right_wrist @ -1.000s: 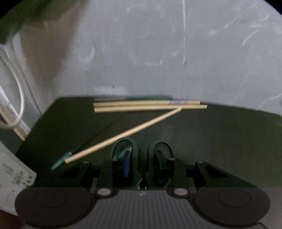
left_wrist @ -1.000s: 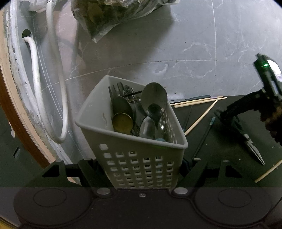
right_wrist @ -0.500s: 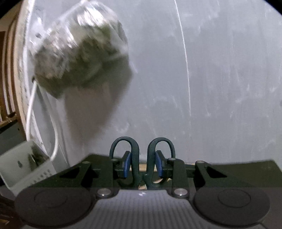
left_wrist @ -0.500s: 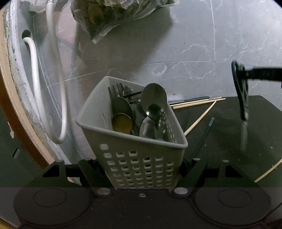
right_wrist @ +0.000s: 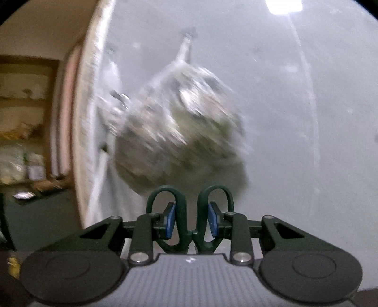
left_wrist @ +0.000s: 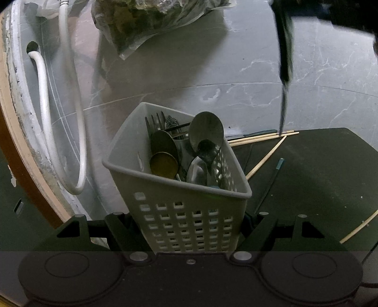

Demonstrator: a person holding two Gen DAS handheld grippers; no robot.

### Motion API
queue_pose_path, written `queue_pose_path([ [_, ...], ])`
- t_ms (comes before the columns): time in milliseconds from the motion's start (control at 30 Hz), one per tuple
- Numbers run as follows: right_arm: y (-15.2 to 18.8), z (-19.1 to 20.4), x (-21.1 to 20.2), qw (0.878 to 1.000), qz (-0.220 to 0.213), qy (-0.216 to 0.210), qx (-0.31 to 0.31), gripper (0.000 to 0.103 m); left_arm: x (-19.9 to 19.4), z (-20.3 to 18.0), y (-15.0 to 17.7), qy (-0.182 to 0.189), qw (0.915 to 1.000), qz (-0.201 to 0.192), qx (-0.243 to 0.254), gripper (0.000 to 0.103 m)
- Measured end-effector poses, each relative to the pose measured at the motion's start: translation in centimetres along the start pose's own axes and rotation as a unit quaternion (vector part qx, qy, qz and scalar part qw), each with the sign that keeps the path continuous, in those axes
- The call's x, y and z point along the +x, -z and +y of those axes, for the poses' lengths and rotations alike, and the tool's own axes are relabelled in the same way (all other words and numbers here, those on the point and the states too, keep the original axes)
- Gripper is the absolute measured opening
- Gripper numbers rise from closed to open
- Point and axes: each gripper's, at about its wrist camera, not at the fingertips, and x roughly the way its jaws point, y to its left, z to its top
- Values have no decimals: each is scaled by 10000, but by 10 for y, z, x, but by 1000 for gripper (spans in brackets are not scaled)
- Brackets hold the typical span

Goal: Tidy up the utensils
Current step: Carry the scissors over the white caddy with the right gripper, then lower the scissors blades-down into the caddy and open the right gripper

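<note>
A grey slotted basket point(left_wrist: 122, 151) holds several spoons point(left_wrist: 206, 132) and a fork point(left_wrist: 154, 120), bowls and tines up. My left gripper point(left_wrist: 189, 222) is shut on its lower walls, one finger on each side. My right gripper point(right_wrist: 191, 217) is shut on dark green scissors point(right_wrist: 192, 212), its blue pads point(right_wrist: 170, 218) pressing the two handle loops. In the left wrist view the scissors point(left_wrist: 284, 59) hang at the upper right, blades pointing down, above wooden chopsticks point(left_wrist: 262, 135) lying on a dark mat point(left_wrist: 319, 177). A dark teal-tipped stick point(left_wrist: 271, 181) lies beside the basket.
A filled plastic bag point(left_wrist: 153, 21) hangs on the grey marble wall, blurred ahead of the right gripper point(right_wrist: 179, 127). A white hose point(left_wrist: 75, 118) loops down at the left by a wooden frame. Another chopstick point(left_wrist: 359, 230) lies at the mat's right edge.
My right gripper has risen off the mat with the scissors and tipped up to face the wall and the bag. The left gripper and basket have not moved.
</note>
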Motion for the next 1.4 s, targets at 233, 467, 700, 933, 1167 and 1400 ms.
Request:
queue_pose_path([
  [233, -36, 29, -4, 9909, -599, -1168, 310, 32, 0, 0, 0, 6, 10000, -4, 4, 78],
  [467, -22, 51, 23, 9818, -209, -1805, 549, 33, 0, -1, 0, 7, 10000, -6, 7, 78],
  [700, 14, 61, 45, 9806, 516, -1791, 606, 33, 0, -1, 0, 8, 10000, -9, 4, 78],
  [933, 42, 65, 42, 9775, 1114, -1706, 555, 33, 0, -2, 0, 9, 10000, -12, 5, 78],
  [1167, 52, 69, 41, 9736, 1426, -1716, 473, 35, 0, -1, 0, 11, 10000, -12, 1, 78],
  [1400, 60, 72, 40, 9673, 1877, -1676, 322, 42, 0, -1, 0, 11, 10000, -14, 1, 78],
])
